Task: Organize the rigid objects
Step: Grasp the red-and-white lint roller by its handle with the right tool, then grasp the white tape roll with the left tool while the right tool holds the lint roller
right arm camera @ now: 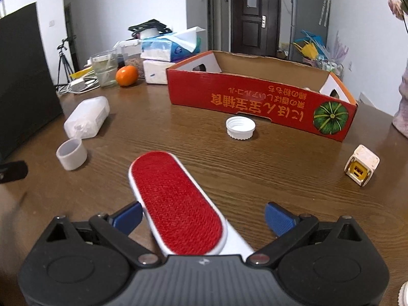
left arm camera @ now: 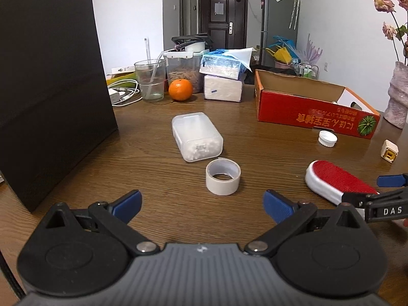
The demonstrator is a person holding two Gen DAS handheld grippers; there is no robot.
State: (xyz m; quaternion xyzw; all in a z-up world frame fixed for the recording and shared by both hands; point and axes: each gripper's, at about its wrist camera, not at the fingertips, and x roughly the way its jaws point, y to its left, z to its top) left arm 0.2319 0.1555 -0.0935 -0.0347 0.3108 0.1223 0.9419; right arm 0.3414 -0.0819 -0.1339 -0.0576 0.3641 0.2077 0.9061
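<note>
A red-faced lint brush (right arm camera: 176,204) with a white body lies on the wooden table between my right gripper's (right arm camera: 204,210) open fingers; the left finger is against its side and the right finger stands apart. My left gripper (left arm camera: 202,201) is open and holds nothing, just short of a white tape roll (left arm camera: 223,176). Beyond the roll lies a translucent plastic case (left arm camera: 196,135). A white bottle cap (right arm camera: 240,127) and a small white cube plug (right arm camera: 362,165) sit near the open red cardboard box (right arm camera: 255,97). The left wrist view shows the brush (left arm camera: 339,178) at right.
A tall black bag (left arm camera: 51,76) stands along the left. At the table's back are a glass (left arm camera: 150,80), an orange (left arm camera: 180,89), tissue packs (left arm camera: 223,90) and white cables (left arm camera: 125,94). A pale vase (left arm camera: 397,97) stands at the far right.
</note>
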